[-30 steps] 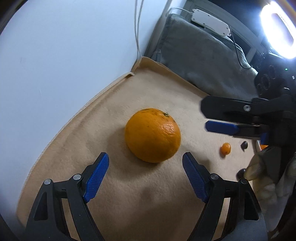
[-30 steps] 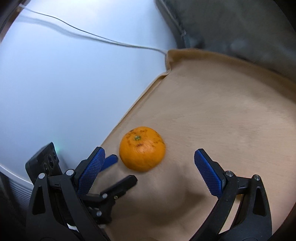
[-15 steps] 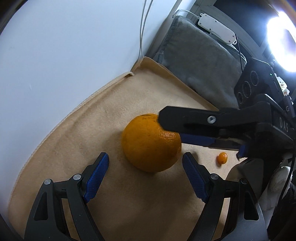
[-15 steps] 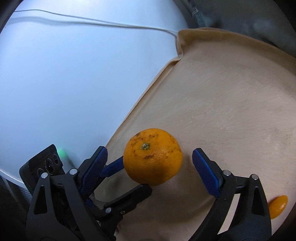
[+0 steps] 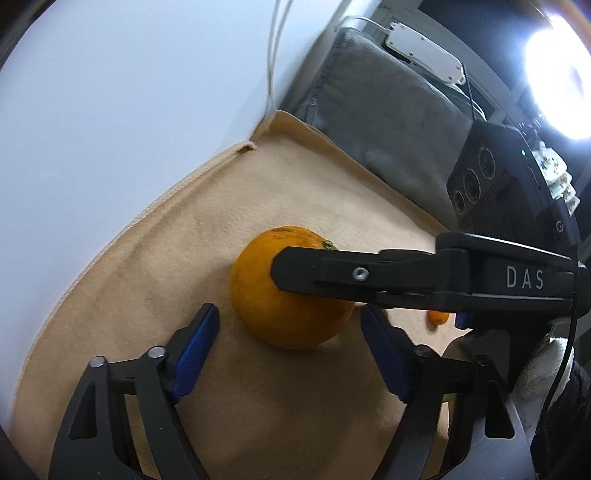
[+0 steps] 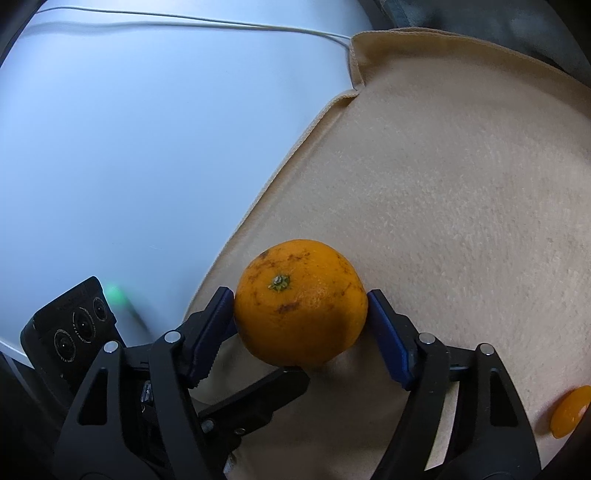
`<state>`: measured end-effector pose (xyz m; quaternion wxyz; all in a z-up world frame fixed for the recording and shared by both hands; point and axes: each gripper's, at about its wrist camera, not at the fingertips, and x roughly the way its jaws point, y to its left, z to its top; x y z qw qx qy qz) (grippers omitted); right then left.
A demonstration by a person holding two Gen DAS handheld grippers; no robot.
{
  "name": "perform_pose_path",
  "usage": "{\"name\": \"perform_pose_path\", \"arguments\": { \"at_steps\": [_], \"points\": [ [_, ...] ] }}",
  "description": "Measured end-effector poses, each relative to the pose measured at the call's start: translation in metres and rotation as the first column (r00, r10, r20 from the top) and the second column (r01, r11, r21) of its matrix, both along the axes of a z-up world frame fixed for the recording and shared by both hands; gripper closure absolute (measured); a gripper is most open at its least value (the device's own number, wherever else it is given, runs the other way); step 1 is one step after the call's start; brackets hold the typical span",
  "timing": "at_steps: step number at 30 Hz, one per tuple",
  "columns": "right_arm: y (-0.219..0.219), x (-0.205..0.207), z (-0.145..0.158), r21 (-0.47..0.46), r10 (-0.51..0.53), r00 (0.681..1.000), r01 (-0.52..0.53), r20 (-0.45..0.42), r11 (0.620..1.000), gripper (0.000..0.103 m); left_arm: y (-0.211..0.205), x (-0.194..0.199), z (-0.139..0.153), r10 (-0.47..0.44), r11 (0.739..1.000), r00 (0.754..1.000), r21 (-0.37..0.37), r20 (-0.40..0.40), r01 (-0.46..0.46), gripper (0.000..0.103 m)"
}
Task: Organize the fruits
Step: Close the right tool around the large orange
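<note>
Beige cloth (image 6: 461, 206) under orange (image 6: 301, 302) between closing right hand-held gripper (image 6: 301, 325) pads

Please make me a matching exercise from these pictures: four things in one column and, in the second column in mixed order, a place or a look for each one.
1 large orange
2 small orange fruit
3 white cable
4 grey cushion

a on the pale surface beside the beige cloth
b behind the cloth's far edge
c stem end up, brown specks on the skin
d partly cut off at the bottom right of the right wrist view

Pairs: 1-c, 2-d, 3-a, 4-b
</note>
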<state>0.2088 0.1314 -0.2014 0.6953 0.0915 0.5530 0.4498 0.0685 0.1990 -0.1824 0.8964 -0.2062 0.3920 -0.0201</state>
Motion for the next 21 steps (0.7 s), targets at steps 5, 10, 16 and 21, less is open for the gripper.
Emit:
{"name": "perform_pose_path", "arguments": {
  "at_steps": [5, 10, 16, 21],
  "points": [
    [-0.004, 0.002, -0.002, 0.012, -0.012, 1.0, 0.012, -0.006, 1.0, 0.028, -0.006, 0.002, 0.001, -0.014, 0.999, 1.0, 0.035, 0.003, 0.014, 0.033],
    [-0.016, 0.004, 0.003, 0.027, -0.03, 1.0, 0.03, -0.011, 0.999, 0.029, -0.006, 0.003, 0.001, -0.014, 0.999, 1.0, 0.043, 0.011, 0.014, 0.037],
    [-0.029, -0.002, 0.009, 0.049, -0.046, 0.999, 0.046, 0.0, 0.998, 0.029, -0.015, 0.0, 0.01, -0.03, 0.997, 0.999, 0.065, 0.028, 0.028, 0.038],
    [-0.048, -0.008, 0.021, 0.07, -0.071, 0.997, 0.069, 0.027, 0.995, 0.029, -0.029, -0.003, 0.024, -0.061, 0.995, 0.997, 0.086, 0.056, 0.056, 0.038]
  ]
}}
